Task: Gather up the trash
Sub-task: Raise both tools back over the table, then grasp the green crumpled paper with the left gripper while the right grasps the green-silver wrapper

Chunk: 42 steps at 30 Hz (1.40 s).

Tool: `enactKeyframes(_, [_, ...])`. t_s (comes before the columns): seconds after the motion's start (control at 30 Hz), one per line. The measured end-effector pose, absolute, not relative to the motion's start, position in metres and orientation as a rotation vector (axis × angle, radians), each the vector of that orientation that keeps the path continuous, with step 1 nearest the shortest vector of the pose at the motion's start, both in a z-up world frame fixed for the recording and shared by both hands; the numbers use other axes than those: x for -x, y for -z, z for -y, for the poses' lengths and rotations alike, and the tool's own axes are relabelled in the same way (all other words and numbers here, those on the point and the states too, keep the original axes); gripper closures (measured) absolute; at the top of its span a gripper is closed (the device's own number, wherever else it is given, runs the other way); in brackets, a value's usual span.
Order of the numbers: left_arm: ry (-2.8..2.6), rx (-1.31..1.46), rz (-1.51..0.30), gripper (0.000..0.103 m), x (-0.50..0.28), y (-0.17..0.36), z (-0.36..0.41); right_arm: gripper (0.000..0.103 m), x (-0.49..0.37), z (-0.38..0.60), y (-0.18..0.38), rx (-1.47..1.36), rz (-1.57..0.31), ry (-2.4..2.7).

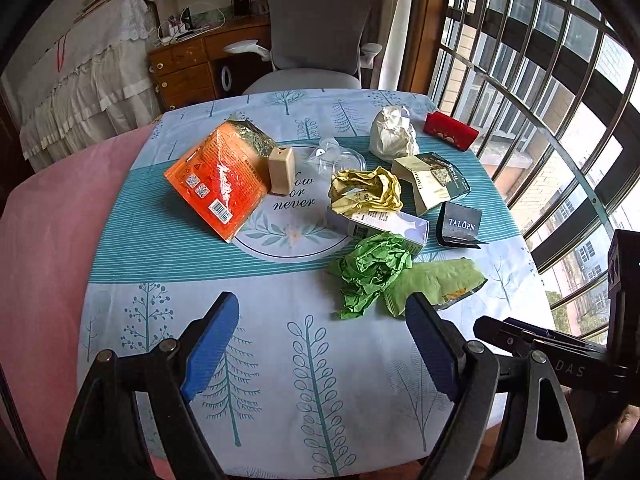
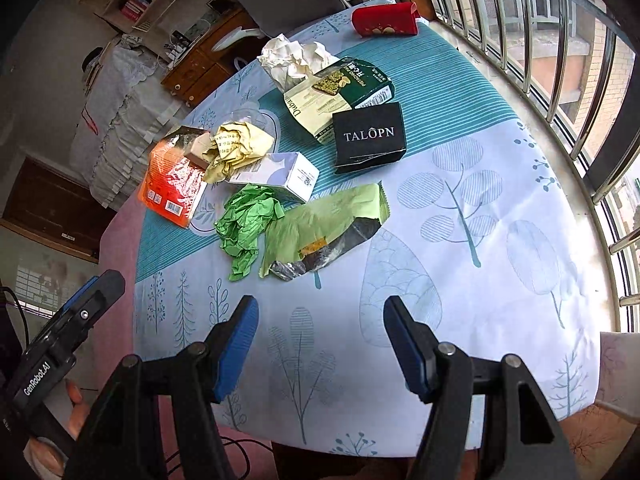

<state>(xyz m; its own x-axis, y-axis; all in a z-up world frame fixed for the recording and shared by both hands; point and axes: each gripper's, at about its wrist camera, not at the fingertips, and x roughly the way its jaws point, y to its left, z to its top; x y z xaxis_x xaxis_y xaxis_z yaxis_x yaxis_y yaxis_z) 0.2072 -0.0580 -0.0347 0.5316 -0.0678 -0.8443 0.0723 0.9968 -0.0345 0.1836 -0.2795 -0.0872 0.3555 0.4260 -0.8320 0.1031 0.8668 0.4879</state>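
Trash lies on a round table with a tree-print cloth (image 1: 304, 360) (image 2: 480, 280). There is an orange packet (image 1: 218, 184) (image 2: 172, 184), crumpled yellow paper (image 1: 366, 190) (image 2: 236, 148), crumpled green paper (image 1: 370, 272) (image 2: 248, 228), a green wrapper (image 1: 440, 280) (image 2: 324, 228), a white box (image 1: 384, 226) (image 2: 280, 176), a black TALOPN box (image 1: 460, 224) (image 2: 370, 136), a dark green carton (image 1: 432, 180) (image 2: 344, 88) and white crumpled paper (image 1: 390, 132) (image 2: 296, 60). My left gripper (image 1: 322, 308) and right gripper (image 2: 320, 312) are open and empty above the near cloth.
A red pouch (image 1: 450, 130) (image 2: 384, 20) lies at the far edge. A tan block (image 1: 282, 170) and clear plastic (image 1: 336, 156) sit mid-table. A grey chair (image 1: 316, 32) stands behind, a barred window (image 1: 540, 80) to the right, a wooden desk (image 1: 188, 68) at the back left.
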Motion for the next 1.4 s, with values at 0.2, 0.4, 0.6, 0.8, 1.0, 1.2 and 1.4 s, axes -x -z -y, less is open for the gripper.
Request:
enactKeyframes(0.2, [0.066, 0.009, -1.062, 0.019, -0.238, 0.061, 0.075, 0.038, -0.218, 0.284, 0.113, -0.539, -1.251, -0.262])
enactKeyframes(0.4, [0.071, 0.026, -1.118, 0.019, -0.263, 0.08, 0.09, 0.043, -0.241, 0.286, 0.121, -0.56, -1.244, -0.301])
enactKeyframes(0.6, [0.071, 0.011, -1.172, 0.021, -0.285, 0.098, 0.105, 0.06, -0.259, 0.288, 0.126, -0.578, -1.252, -0.318])
enactKeyframes(0.8, [0.092, 0.04, -1.281, 0.049, -0.299, 0.123, 0.108, 0.069, -0.266, 0.289, 0.125, -0.56, -1.256, -0.34])
enactKeyframes(1.0, [0.093, 0.079, -1.277, 0.059, -0.29, 0.124, 0.101, 0.083, -0.269, 0.287, 0.125, -0.562, -1.254, -0.347])
enactKeyframes(1.2, [0.086, 0.112, -1.252, 0.063, -0.27, 0.11, 0.089, 0.095, -0.259, 0.274, 0.105, -0.515, -1.207, -0.398])
enactKeyframes(1.4, [0.063, 0.12, -1.198, 0.063, -0.233, 0.08, 0.065, 0.097, -0.236, 0.261, 0.068, -0.444, -1.141, -0.439])
